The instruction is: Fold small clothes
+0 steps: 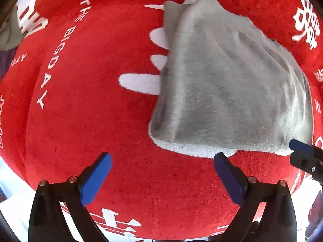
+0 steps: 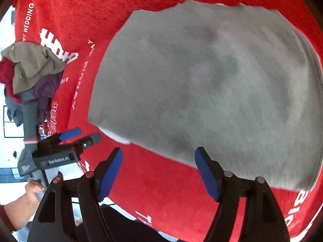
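A folded grey garment [image 1: 228,80] lies flat on a red cloth [image 1: 90,121] with white lettering that covers the tabletop. In the left wrist view the left gripper [image 1: 162,163] hovers above the red cloth near the garment's near edge, its blue-padded fingers [image 1: 94,179] spread wide with nothing between them. The right gripper [image 1: 302,151] enters that view at the right edge, its tip touching or just beside the garment's near right corner. In the right wrist view the right gripper [image 2: 158,161] is likewise spread apart and empty, one blue finger [image 2: 206,173] overlapping the garment's [image 2: 201,84] near edge. A heap of crumpled clothes [image 2: 30,74] sits at the tabletop's left edge, well apart from the folded piece.
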`<state>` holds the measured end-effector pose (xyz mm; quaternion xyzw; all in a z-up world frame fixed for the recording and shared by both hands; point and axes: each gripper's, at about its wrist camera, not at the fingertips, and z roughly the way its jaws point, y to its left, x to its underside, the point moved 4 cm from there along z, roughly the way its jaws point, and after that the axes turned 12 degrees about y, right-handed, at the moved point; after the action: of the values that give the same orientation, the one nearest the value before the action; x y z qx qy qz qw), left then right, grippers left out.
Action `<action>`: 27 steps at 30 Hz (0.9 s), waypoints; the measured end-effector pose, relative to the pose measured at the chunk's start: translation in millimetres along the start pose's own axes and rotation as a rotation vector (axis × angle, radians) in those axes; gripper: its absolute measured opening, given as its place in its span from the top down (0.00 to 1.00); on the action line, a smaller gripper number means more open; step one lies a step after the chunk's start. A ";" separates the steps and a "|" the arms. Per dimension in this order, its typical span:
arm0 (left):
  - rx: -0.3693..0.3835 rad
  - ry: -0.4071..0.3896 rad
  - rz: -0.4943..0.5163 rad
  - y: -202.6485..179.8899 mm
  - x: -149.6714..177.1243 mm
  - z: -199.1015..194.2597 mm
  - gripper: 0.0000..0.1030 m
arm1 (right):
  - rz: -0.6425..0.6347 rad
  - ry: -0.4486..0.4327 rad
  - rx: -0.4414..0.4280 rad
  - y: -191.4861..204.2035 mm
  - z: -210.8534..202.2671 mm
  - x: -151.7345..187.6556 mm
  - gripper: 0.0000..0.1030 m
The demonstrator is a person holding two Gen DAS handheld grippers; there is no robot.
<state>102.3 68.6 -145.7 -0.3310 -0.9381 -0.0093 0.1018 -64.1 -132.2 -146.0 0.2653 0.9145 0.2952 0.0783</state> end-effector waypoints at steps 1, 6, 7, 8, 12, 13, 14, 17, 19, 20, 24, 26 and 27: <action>0.001 0.000 0.007 -4.6 0.0 -0.1 0.02 | 0.010 0.003 -0.002 -3.8 -0.6 3.7 0.25; -0.017 0.011 0.014 -20.7 0.0 1.9 0.02 | 0.056 0.007 -0.024 -12.8 0.3 17.4 0.25; -0.015 0.019 0.010 -23.7 -0.9 3.4 0.02 | 0.063 0.014 -0.028 -13.6 1.3 18.8 0.25; -0.009 0.029 0.004 -25.7 -1.5 5.4 0.02 | 0.071 0.019 -0.031 -16.2 2.4 21.3 0.25; -0.011 0.040 0.000 -34.1 -1.8 9.8 0.02 | 0.090 0.031 -0.037 -22.7 4.7 27.9 0.25; -0.014 0.039 0.002 -35.2 0.1 11.4 0.02 | 0.088 0.033 -0.036 -23.1 4.8 28.7 0.25; -0.016 0.039 0.004 -38.7 1.6 12.3 0.02 | 0.087 0.034 -0.036 -23.6 4.7 29.0 0.25; -0.005 0.042 -0.002 -48.8 2.4 14.8 0.02 | 0.093 0.035 -0.048 -27.3 3.8 30.3 0.25; -0.004 0.044 -0.017 -59.4 5.6 16.4 0.02 | 0.104 0.034 -0.063 -30.1 3.2 30.7 0.25; -0.003 0.046 -0.026 -60.9 5.8 18.2 0.02 | 0.107 0.033 -0.067 -27.4 4.8 28.4 0.25; 0.003 0.058 -0.053 -60.5 8.6 26.3 0.02 | 0.102 0.040 -0.074 -26.9 7.0 28.8 0.25; 0.004 0.062 -0.063 -58.6 8.7 28.9 0.02 | 0.101 0.043 -0.078 -26.5 7.9 29.4 0.25; 0.005 0.066 -0.068 -59.0 8.6 31.0 0.02 | 0.101 0.044 -0.080 -26.5 7.9 30.1 0.25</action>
<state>53.2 30.4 -171.5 -0.2980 -0.9450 -0.0213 0.1331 -98.8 -130.3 -167.5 0.3011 0.8890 0.3408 0.0538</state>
